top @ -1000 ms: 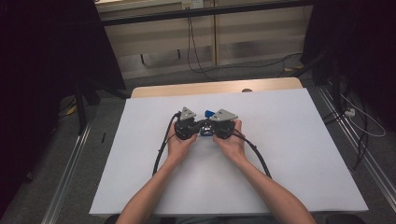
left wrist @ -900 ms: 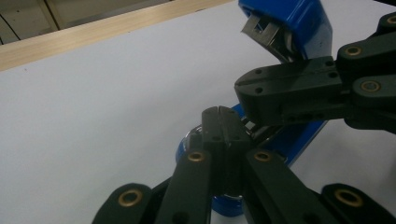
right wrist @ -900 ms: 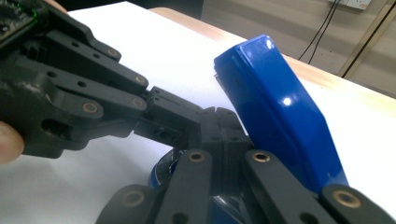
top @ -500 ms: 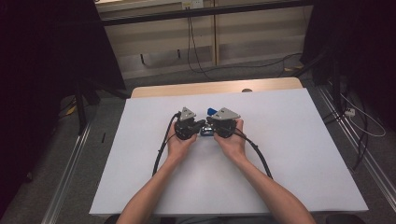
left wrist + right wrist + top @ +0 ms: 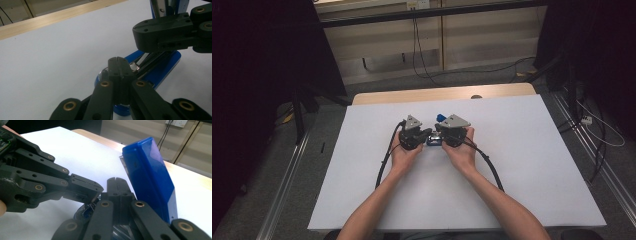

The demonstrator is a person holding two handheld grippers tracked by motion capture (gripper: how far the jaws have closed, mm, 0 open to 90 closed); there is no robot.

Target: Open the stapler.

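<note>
Right now both tools meet over a small blue object at the middle of the bench point(image 5: 522, 165), which is covered by a white sheet with a strip of bare wood along its far edge. From the high view, the left tool point(image 5: 428, 134) and the right tool point(image 5: 438, 134) point toward each other, tips nearly touching, with the blue object point(image 5: 433, 142) lying just between and under them.

That object looks like a hinged blue plastic thing point(image 5: 160, 70) with glossy, deep blue walls. One part lies flat on the sheet; from the left tool's own view it shows a rounded end, a long straight side, and thin silvery metal strips and dark rails running along its top. Another part stands up tilted: in the right tool's view it is a flat, rectangular blue slab point(image 5: 150, 180) with bevelled edges, leaning away from the tools, a thin pale metal edge showing at its left side.

Left tool point(image 5: 119, 63): jaws pressed together, tip set against the metal strips of the flat part; whether anything is pinched I cannot tell. Right tool point(image 5: 115, 182): jaws likewise pressed together, tip close beside the slab's lower edge, nothing visibly between them. A black cable point(image 5: 387, 155) trails from the left tool across the sheet.
</note>
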